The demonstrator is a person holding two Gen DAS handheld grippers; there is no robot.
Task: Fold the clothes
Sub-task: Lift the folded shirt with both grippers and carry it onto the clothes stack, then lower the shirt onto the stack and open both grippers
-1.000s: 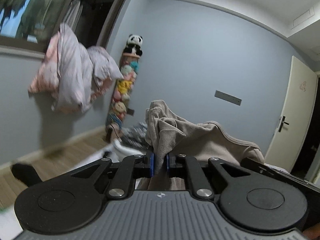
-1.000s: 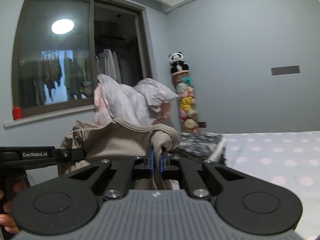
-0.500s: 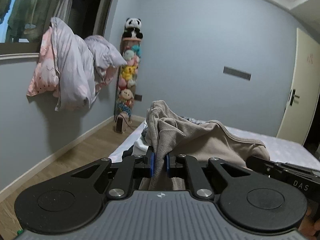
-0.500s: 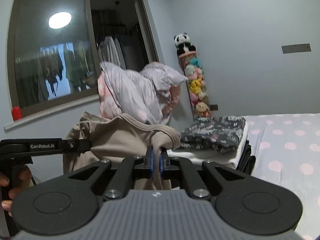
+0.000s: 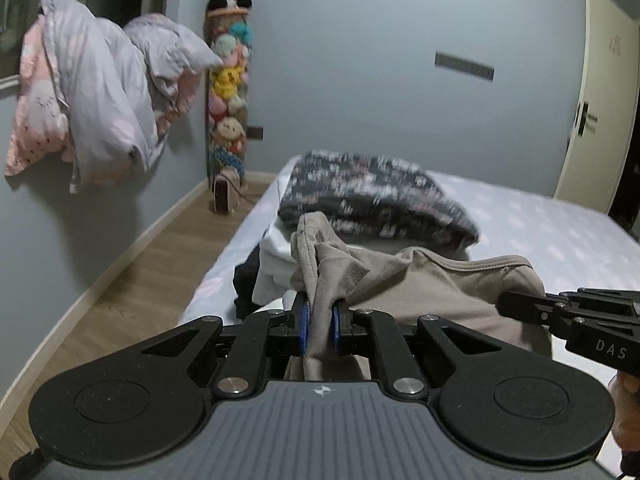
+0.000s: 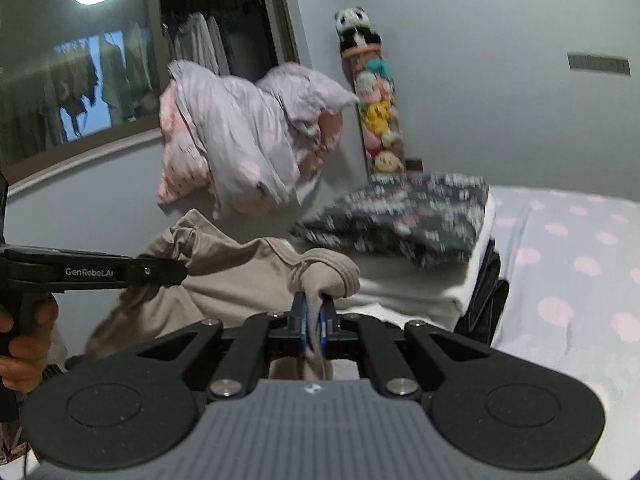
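Observation:
A beige garment [image 5: 424,280] hangs stretched between my two grippers above the near edge of the bed. My left gripper [image 5: 319,326] is shut on one bunched corner of it. My right gripper [image 6: 313,326] is shut on the other corner of the beige garment [image 6: 240,276]. In the left wrist view the right gripper [image 5: 568,312] reaches in from the right edge. In the right wrist view the left gripper [image 6: 100,272] comes in from the left, held by a hand [image 6: 24,344]. Just beyond lies a stack of folded clothes [image 5: 372,196], topped by a dark patterned piece [image 6: 404,216].
The bed [image 6: 568,264] has a pale sheet with pink dots and extends right. Wooden floor [image 5: 132,280] runs along the grey wall on the left. Bedding [image 5: 96,92] hangs by the window, and a tall holder of plush toys [image 5: 228,80] stands in the corner. A door [image 5: 600,100] is far right.
Both grippers have come down and tilted toward the bed with the beige garment; the folded stack and the sheet now fill more of both views. Both grips hold unchanged.

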